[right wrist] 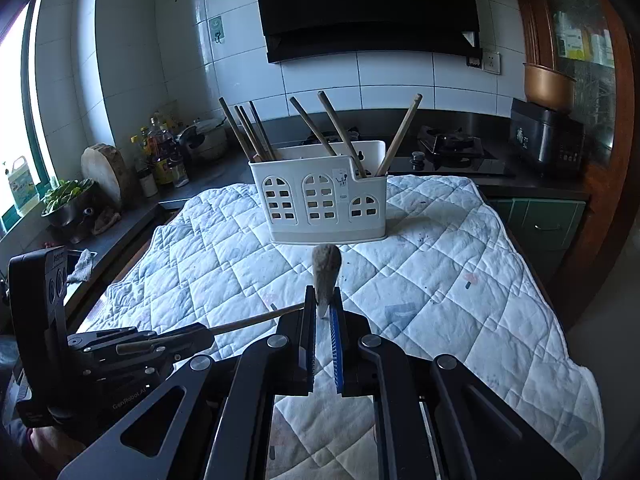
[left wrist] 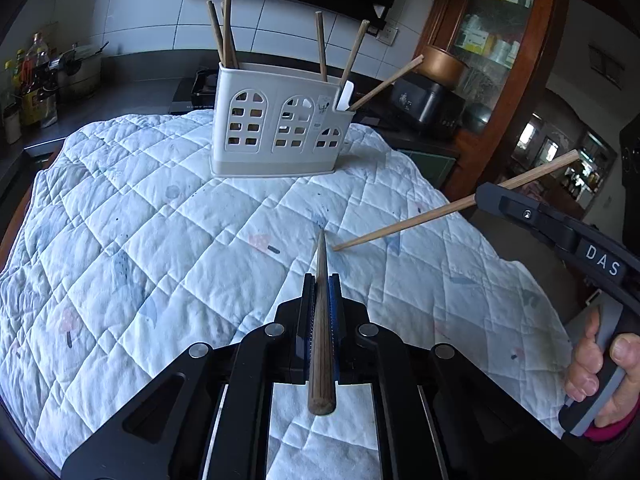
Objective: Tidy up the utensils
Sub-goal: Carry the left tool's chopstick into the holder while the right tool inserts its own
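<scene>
Two grippers each pinched one chopstick: left gripper (left wrist: 322,280) jaws gripped a dark chopstick (left wrist: 322,328); right gripper (right wrist: 323,300), lettered "DAS", clamped a pale chopstick (left wrist: 404,226); the white holder (left wrist: 276,128) stood well beyond on the quilted tabletop (left wrist: 140,240), bare cloth between.

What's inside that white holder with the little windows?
Wooden chopsticks stand leaning in the white holder, and a small white utensil pokes out at one end. Its walls hide their lower ends.
</scene>
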Tool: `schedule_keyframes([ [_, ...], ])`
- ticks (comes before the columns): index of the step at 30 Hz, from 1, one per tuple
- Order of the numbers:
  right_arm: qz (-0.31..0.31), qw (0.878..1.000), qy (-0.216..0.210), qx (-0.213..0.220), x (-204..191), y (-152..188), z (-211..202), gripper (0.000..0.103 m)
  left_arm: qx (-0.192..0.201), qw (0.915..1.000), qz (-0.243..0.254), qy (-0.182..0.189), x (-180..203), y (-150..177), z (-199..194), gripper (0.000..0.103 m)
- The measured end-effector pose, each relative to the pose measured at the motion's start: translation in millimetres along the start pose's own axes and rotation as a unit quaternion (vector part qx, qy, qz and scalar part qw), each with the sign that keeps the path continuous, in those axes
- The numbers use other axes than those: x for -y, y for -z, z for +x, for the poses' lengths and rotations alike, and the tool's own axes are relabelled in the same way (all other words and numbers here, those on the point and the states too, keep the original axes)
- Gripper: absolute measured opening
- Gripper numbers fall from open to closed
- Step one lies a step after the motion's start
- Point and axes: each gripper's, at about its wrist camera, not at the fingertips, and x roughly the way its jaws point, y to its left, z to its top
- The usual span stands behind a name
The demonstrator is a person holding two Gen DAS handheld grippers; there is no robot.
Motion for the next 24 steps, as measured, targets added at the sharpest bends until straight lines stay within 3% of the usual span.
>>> schedule_keyframes([
  [8, -0.032, 0.999, -0.002, -0.017, 3, -41, 6, 0.007, -0.015, 0.9995, 0.019, 0.019, -7, -26, 5, 0.005],
  [15, -0.039, 0.999, 0.005, -0.022, 15, -93, 11, 0.007, -0.001, 0.9981, 0.058, 0.020, -4, -65, -1, 0.005],
  [24, -0.052, 0.998, 0.032, -0.015, 25, -165, 18, 0.007, 0.001, 0.9976, 0.066, 0.018, -13, -110, 3, 0.005],
])
